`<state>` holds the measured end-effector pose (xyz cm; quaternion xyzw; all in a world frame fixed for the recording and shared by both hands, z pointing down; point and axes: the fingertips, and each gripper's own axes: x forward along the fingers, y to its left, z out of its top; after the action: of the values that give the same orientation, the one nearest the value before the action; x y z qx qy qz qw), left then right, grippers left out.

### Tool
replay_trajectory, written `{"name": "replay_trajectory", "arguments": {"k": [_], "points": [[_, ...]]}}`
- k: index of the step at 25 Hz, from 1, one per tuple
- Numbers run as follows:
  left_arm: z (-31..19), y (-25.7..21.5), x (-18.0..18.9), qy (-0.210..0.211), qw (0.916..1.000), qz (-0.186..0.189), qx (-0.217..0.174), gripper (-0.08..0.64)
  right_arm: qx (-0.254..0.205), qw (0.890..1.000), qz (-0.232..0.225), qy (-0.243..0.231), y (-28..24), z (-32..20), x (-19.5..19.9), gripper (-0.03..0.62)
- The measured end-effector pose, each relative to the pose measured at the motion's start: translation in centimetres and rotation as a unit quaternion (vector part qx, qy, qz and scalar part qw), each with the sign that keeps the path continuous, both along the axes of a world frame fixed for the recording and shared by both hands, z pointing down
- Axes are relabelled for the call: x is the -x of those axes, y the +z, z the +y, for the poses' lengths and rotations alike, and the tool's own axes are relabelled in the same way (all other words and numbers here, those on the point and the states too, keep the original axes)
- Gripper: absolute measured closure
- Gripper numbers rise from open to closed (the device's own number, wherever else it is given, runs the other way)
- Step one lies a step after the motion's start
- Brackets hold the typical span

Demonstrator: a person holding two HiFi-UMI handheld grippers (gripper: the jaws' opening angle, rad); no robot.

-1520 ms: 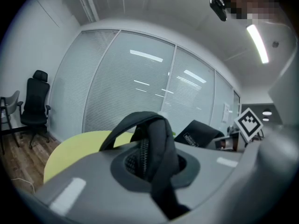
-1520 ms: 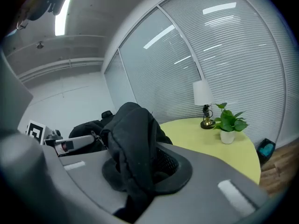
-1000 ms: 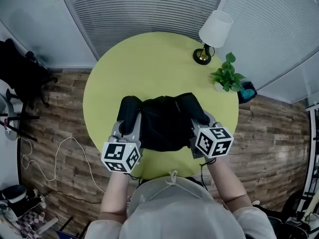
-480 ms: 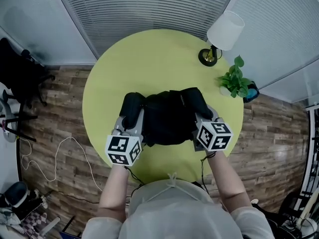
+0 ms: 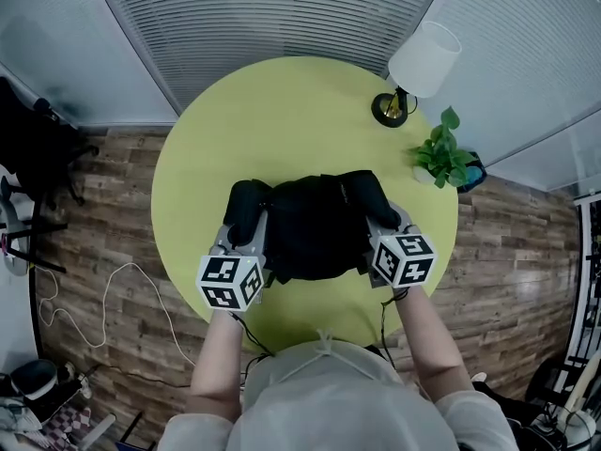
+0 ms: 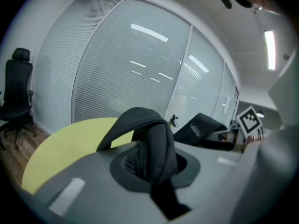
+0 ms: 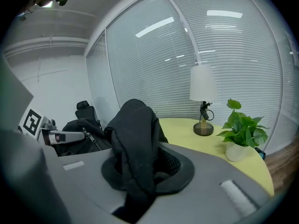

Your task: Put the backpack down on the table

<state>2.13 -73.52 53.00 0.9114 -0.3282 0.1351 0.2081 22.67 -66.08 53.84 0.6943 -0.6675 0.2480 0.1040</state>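
Lying across the near half of the round yellow-green bench (image 5: 282,111): one black backpack (image 5: 315,224), soft and slumped, its body dark against the top. Whether its full weight rested there could not be told.

Left shoulder strap (image 6: 145,125): padded, black, arched up out of the left gripper (image 6: 152,164) with the bench top showing through the loop. The fingers (image 6: 84,181) of this gripper were pressed nearly together, pinching the strap between them.

Right shoulder strap (image 7: 133,139): padded, black, bunched and hanging over the right gripper (image 7: 140,171). The fingers of this gripper were opening, with the strap between them and the pads on the cloth.

Both grippers, head view: left gripper (image 5: 242,241) at the backpack's left edge, right gripper (image 5: 383,225) at its right edge, each with its marker cube toward the person, whose bare forearms reached in from the bottom of the frame.

Table lamp (image 5: 418,64): white shade, dark round base, upright on the far right part of the bench, well apart from the backpack.

Potted plant (image 5: 441,158): green leaves, pale pot, near the bench's right edge, just beside the lamp.

Office chair (image 6: 16,92): black, on the wood floor (image 5: 103,224) to the left of the bench.

White cable (image 5: 122,280): loose on the floor at left.

Glass wall with closed blinds (image 5: 272,17): curved behind the bench.
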Motion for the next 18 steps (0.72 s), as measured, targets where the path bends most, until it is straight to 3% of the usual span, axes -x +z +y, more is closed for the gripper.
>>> {"name": "replay_trajectory", "arguments": {"k": [4,10,14,18], "points": [[0.2,1.1,0.7,-0.008,0.9999,-0.003,0.006,0.515,0.011,1.0,0.005,-0.007,1.0,0.1,0.2,0.517],[0.5,1.8,1.3,-0.026,0.9996,0.007,0.008,0.494,0.011,0.999,0.041,0.024,1.7,1.1,-0.9,0.445],[0.9,1.4,2.2,-0.066,0.9975,0.017,-0.019,0.353,0.005,0.998,0.048,0.028,1.3,2.1,-1.1,0.305],[2.4,0.6,2.8,-0.084,0.9953,0.016,-0.046,0.208,-0.008,0.999,0.036,0.029,0.5,3.8,-0.8,0.267]]}}
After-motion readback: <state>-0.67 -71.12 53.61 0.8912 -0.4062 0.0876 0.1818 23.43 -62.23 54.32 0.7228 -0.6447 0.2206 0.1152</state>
